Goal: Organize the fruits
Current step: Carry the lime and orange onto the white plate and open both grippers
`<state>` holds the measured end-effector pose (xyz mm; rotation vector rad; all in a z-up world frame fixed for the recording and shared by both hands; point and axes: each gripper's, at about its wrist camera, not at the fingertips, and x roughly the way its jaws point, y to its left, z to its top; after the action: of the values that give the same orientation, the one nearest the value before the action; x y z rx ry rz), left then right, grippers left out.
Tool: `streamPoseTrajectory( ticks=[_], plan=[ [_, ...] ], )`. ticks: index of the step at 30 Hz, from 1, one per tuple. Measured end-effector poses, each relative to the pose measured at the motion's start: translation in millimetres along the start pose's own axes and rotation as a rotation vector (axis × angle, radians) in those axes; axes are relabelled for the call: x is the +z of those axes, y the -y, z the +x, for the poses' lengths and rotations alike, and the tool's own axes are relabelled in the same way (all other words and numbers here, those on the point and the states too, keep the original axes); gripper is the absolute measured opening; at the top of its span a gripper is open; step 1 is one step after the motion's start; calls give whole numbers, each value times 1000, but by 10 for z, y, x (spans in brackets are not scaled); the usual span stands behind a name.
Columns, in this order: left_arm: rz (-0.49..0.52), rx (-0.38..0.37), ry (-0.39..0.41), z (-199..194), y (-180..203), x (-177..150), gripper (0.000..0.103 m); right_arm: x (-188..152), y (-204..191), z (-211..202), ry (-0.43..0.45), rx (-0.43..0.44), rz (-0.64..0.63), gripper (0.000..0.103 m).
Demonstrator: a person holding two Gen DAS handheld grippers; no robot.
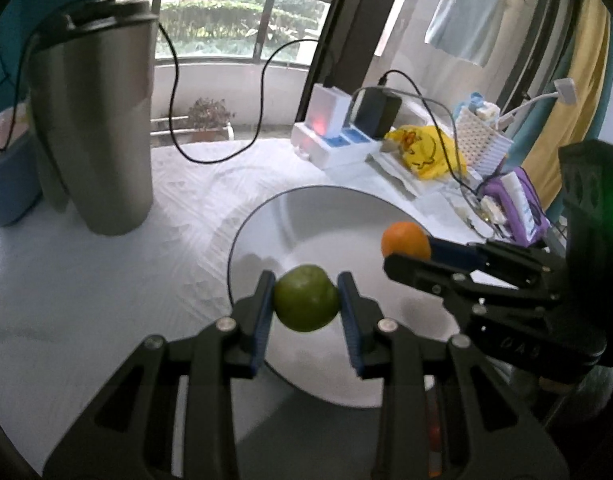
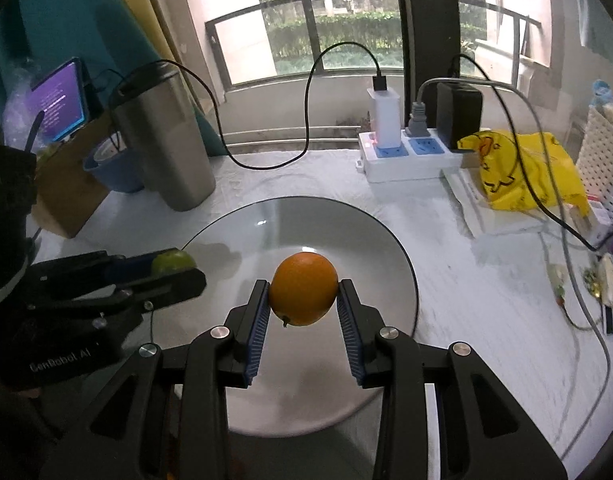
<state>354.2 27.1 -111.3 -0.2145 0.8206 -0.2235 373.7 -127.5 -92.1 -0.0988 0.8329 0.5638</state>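
Observation:
My left gripper (image 1: pixel 306 300) is shut on a green lime (image 1: pixel 306 298) and holds it above the near-left part of a round grey plate (image 1: pixel 330 216). My right gripper (image 2: pixel 304 298) is shut on an orange (image 2: pixel 304 294) and holds it above the middle of the same plate (image 2: pixel 346 224). In the left wrist view the right gripper (image 1: pixel 406 254) comes in from the right with the orange (image 1: pixel 404 238). In the right wrist view the left gripper (image 2: pixel 178 270) comes in from the left with the lime (image 2: pixel 172 262). The plate holds no fruit.
A steel tumbler (image 1: pixel 94 120) stands left of the plate, with a blue tub (image 2: pixel 114 168) behind it. A white power strip (image 2: pixel 406 152) with chargers and cables, a yellow bag (image 2: pixel 518 172) and a white basket (image 2: pixel 602 160) lie at the back right.

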Motion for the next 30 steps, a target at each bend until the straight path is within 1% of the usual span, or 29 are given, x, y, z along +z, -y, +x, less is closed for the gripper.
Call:
streamPoseTrajectory(
  ticks=[4, 6, 14, 18, 20, 22, 30],
  plan=[
    [-15, 0, -28, 113, -68, 28, 33, 74, -18, 167, -31, 5, 0, 37],
    [-21, -2, -29, 127, -96, 29, 33, 98, -32, 245, -46, 7, -5, 37],
    [-34, 27, -33, 112, -102, 65, 34, 117, -68, 270, -47, 5, -10, 37],
    [-25, 30, -13, 15, -56, 74, 37, 125, -77, 165, -26, -6, -12, 37],
    [-18, 27, 4, -70, -23, 79, 45, 127, -85, 86, -13, -13, -13, 37],
    [-16, 16, 17, -157, 7, 78, 45, 122, -100, 8, -2, -17, -15, 37],
    [-3, 26, 61, -503, 139, -30, 45, 29, -218, -329, 34, -24, -21, 37]
  ],
)
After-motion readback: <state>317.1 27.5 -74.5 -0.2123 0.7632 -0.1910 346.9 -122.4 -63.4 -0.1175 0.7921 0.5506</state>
